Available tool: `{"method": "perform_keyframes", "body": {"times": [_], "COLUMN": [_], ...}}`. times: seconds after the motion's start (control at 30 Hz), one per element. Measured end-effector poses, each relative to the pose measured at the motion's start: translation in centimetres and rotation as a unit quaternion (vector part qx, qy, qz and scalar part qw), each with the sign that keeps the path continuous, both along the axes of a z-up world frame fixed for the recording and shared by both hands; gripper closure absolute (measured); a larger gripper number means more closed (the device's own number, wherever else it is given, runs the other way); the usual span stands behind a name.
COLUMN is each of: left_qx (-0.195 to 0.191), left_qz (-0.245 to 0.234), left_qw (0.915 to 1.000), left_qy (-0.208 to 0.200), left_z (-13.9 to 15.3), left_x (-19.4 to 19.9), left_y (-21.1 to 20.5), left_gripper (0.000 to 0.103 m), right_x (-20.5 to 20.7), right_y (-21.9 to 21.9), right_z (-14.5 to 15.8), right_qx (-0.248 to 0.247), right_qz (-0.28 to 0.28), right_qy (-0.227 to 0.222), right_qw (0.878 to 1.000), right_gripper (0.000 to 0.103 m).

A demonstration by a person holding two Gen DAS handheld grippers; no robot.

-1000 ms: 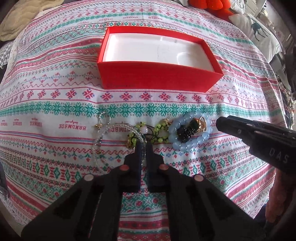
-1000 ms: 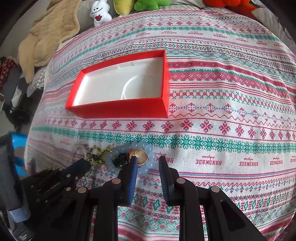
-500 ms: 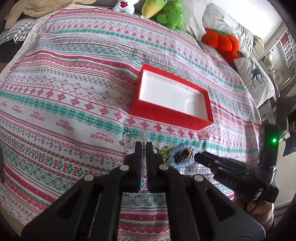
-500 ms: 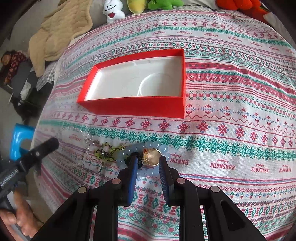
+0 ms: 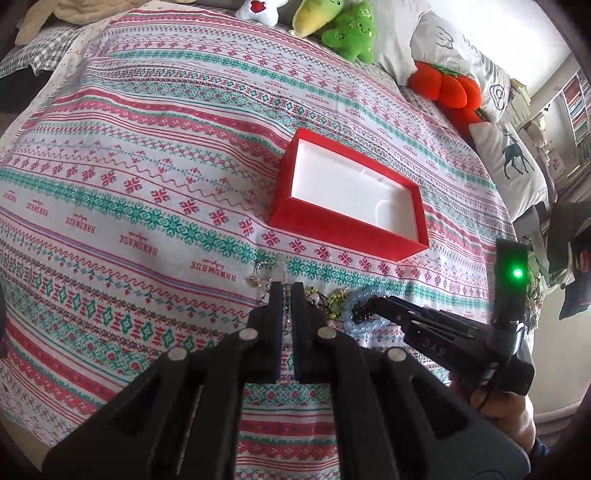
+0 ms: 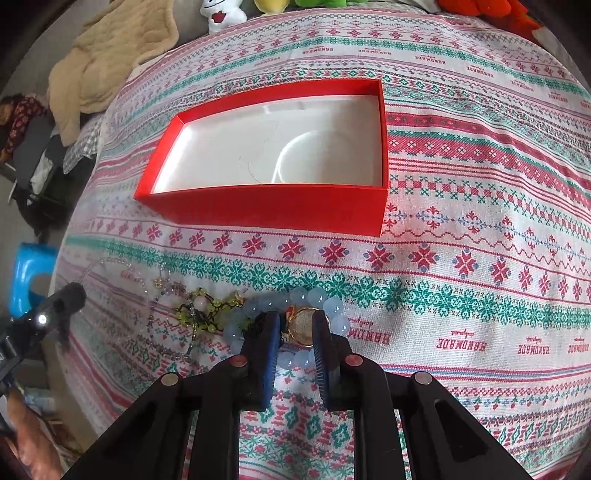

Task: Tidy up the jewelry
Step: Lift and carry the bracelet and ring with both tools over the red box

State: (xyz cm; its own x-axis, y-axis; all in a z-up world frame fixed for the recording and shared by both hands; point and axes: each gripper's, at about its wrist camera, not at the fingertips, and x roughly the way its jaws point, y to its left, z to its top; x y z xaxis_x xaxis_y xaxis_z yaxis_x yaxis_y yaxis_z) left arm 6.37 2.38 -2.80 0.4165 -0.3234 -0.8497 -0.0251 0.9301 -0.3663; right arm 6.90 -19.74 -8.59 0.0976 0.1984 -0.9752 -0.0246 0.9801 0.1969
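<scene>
A red box with an empty white inside sits on the patterned bedspread. In front of it lies a pile of jewelry: a pale blue bead bracelet, a round gold piece, a green-yellow bead piece and a clear bead strand. My left gripper is raised above the cloth and shut on a thin clear bead strand that hangs between its pads. My right gripper is open, low over the pile, its jaws on either side of the gold piece.
Plush toys and pillows line the far side of the bed. A beige blanket lies at the far left corner. A blue stool stands beside the bed on the left.
My left gripper has risen and drawn back from the pile with the clear strand. My right gripper has moved forward and down over the blue bracelet, around the gold piece.
</scene>
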Motion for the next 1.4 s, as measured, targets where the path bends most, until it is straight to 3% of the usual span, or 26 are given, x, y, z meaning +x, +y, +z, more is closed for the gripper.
{"method": "perform_keyframes", "body": {"times": [0.17,0.47,0.97,1.4], "left_qx": [0.002,0.000,-0.051,-0.085], "left_qz": [-0.006,-0.004,-0.010,0.005], "left_qw": [1.0000,1.0000,0.9963,0.9945], "left_qy": [0.004,-0.003,-0.068,-0.061], "left_z": [-0.1,0.2,3.2,1.2], "left_x": [0.1,-0.6,2.3,7.5], "left_y": [-0.2,0.0,-1.1,-2.2], "left_gripper": [0.098,0.098,0.098,0.098], "right_x": [0.6,0.8,2.4,5.7], "right_y": [1.1,1.4,-2.0,-4.0], "right_z": [-0.4,1.0,6.2,4.1], "right_qx": [-0.009,-0.003,0.087,0.091], "right_qz": [0.018,0.021,-0.041,-0.077], "right_qy": [-0.005,-0.018,-0.098,-0.099], "right_qw": [1.000,1.000,0.990,0.988], "right_gripper": [0.094,0.096,0.096,0.095]}}
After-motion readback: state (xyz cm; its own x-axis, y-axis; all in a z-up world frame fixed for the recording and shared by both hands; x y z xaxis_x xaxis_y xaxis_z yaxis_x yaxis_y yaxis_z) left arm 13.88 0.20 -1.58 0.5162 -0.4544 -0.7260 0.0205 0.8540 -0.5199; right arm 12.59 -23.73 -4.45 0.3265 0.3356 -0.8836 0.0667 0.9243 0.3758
